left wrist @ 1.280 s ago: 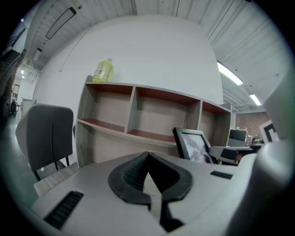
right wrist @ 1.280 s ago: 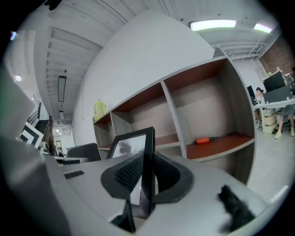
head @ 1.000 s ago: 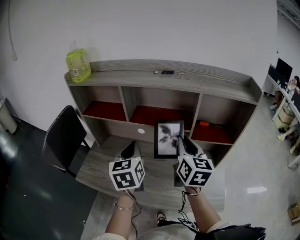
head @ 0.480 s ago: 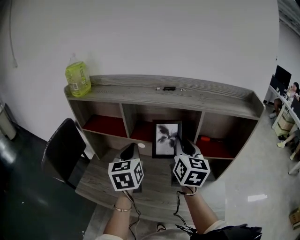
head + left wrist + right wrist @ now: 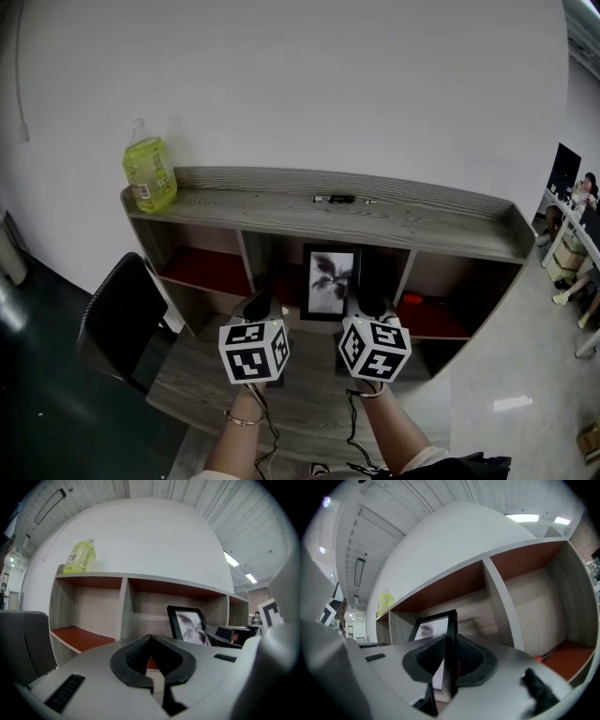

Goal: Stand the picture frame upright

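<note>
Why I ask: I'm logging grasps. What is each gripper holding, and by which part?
The right gripper is shut on the picture frame, its fingers pinching the frame's black right side edge. The left gripper is shut on nothing.

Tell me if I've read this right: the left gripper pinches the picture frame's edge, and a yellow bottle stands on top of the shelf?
Not quite: the right gripper pinches the edge of the picture frame, as the right gripper view shows; the left gripper holds nothing. The yellow bottle does stand atop the shelf.
</note>
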Tool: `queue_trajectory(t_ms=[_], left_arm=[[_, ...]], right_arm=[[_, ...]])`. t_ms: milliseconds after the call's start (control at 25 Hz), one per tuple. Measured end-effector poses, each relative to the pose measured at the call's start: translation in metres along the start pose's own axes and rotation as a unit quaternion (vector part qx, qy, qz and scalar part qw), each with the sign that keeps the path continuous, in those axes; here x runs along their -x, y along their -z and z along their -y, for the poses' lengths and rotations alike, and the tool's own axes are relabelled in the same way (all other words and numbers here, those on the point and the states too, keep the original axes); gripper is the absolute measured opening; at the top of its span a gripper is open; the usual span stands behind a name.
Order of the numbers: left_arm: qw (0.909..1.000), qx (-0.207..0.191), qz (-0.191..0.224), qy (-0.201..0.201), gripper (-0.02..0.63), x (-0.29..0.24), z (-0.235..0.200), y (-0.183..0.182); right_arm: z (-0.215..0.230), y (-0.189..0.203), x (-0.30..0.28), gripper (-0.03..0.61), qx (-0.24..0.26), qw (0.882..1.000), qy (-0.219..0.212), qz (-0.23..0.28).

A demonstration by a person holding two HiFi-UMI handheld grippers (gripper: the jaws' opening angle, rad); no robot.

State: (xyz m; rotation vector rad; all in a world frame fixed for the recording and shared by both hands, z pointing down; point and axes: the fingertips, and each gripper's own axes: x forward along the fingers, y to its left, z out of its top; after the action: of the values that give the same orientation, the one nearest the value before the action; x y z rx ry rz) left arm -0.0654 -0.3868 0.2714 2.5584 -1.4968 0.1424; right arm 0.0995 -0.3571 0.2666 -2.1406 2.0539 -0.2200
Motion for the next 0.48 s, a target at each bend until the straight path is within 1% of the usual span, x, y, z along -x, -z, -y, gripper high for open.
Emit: queue_trajectory(t_ms=[280, 480], left_arm=[[0.9997, 0.001, -0.018, 0.016, 0.009, -0.025, 0.000, 0.010], [0.9994, 0.005, -0.023, 0.024, 0.009, -0.036, 0.000, 0.014]], right_arm=[[0.009, -0.009, -0.026, 0.083, -0.004, 0.999, 0.023, 0.022], [0.015, -0.009, -0.040, 0.083, -0.004, 0.999, 0.032, 0.023]])
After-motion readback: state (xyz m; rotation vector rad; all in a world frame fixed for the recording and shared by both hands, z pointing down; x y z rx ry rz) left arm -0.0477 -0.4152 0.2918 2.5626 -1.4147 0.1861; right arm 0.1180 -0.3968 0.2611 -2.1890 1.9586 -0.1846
